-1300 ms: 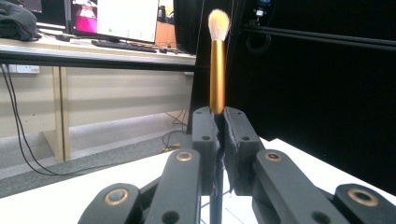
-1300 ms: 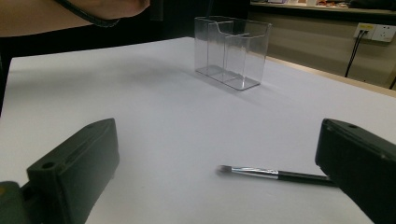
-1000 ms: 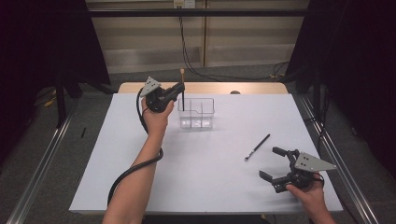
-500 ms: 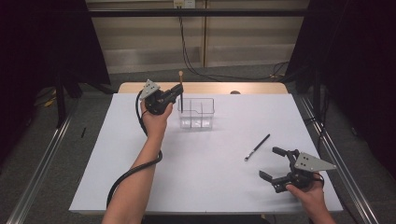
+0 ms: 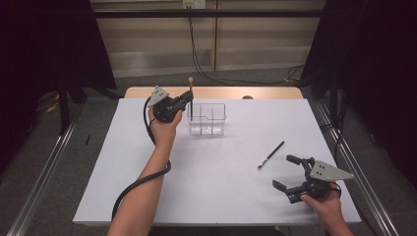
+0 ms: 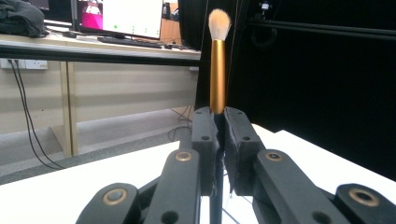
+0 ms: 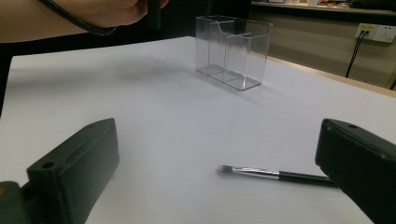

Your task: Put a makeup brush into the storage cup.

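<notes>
A makeup brush with a gold ferrule, pale bristle tip and dark handle (image 6: 217,70) stands upright, bristles up, clamped between the two black jaws of the left gripper (image 5: 189,100). In the high view the brush (image 5: 191,93) sits at the left end of a clear plastic organiser box with compartments (image 5: 208,119), its lower end dropping just beside or into that end; which of the two I cannot tell. The box stands toward the far side of the white table (image 5: 211,196).

Nearer the person, to the right, a thin black brush with a silver ferrule (image 5: 271,155) lies flat on the table, well apart from the box. The right gripper (image 5: 290,172) rests low just beside it, jaws spread wide with nothing between the pads; in the right gripper view this thin brush (image 7: 275,174) lies ahead between the jaws.
</notes>
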The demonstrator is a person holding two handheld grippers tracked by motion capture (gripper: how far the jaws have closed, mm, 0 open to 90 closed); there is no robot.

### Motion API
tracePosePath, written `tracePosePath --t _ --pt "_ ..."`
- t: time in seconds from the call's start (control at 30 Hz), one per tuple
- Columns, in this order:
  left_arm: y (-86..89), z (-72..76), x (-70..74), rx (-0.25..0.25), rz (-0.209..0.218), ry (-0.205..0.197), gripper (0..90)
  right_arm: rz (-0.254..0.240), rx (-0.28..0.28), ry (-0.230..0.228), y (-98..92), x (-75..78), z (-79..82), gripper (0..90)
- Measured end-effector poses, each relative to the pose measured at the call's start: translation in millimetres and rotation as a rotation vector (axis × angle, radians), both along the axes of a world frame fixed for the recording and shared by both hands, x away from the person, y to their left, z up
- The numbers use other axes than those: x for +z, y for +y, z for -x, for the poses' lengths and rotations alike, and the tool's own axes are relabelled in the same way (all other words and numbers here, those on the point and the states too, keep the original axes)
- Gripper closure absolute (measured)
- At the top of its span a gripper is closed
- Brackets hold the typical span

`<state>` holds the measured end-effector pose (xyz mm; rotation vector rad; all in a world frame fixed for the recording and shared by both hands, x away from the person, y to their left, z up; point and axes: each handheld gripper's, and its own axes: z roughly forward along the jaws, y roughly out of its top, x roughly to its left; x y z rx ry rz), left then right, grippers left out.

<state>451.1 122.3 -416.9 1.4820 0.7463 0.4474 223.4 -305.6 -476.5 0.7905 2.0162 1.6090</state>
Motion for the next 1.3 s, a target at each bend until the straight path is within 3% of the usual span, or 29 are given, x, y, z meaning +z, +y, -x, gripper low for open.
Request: tracePosePath --t 0.7,0.8,1.1,1.3 --pt "0.9 3.6 -3.0 -0.022 0.001 0.025 82.1 -0.001 -0.004 0.001 -0.6 -0.1 -0.6 0.0" --pt "1.4 4.0 -3.8 -0.024 0.017 0.031 75.5 0.000 -0.002 0.001 -0.4 0.0 -0.8 0.0" --pt "5.2 8.1 -0.4 -0.072 0.006 0.026 60.4 0.003 -0.002 0.004 0.2 -0.3 -1.3 0.0" --pt "8.5 12.5 0.1 -0.085 0.015 -0.002 44.3 0.006 -0.001 0.004 1.2 -0.4 -1.7 0.0"
